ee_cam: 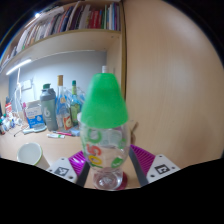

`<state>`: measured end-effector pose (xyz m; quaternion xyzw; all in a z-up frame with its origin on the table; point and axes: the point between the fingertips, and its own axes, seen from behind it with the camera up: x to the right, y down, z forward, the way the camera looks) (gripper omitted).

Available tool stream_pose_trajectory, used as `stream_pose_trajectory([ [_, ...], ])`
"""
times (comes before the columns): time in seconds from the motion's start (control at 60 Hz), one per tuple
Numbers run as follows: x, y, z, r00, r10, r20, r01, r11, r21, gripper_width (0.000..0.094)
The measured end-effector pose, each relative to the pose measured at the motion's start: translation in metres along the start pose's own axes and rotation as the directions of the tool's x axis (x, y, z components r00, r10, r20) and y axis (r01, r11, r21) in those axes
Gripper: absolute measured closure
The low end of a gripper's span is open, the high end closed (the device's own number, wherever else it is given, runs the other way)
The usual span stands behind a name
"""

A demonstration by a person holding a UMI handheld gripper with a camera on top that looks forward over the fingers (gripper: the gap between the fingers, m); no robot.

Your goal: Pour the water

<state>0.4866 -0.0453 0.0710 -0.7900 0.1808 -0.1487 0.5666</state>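
So the tool (106, 172) has a clear bottle (104, 135) with a big green cap (104, 100) clamped upright between its two fingers, lifted above the bench (20, 140). A white cup (31, 154) sits off to one side, with bottles (68, 104) and bookshelves (70, 25) behind.

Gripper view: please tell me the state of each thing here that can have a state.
Bottle: upright, green cap on, held between the fingers.
Tongs: shut on the bottle.
Cup: upright on the table, beside the bottle; contents cannot be seen.
Shelf: filled with books.
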Motion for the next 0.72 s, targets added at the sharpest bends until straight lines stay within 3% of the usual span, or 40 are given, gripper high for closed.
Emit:
stream_pose_trajectory([
  [0.05,0.003,0.004,-0.011,1.000,0.008,-0.009,-0.008,1.000,-0.028,0.0085],
  [0.383,-0.006,0.015,-0.147,0.999,0.002,-0.045,-0.007,0.991,-0.131,0.0089],
  [0.717,-0.078,-0.023,-0.382,1.000,-0.006,-0.014,0.004,0.995,-0.096,0.0083],
])
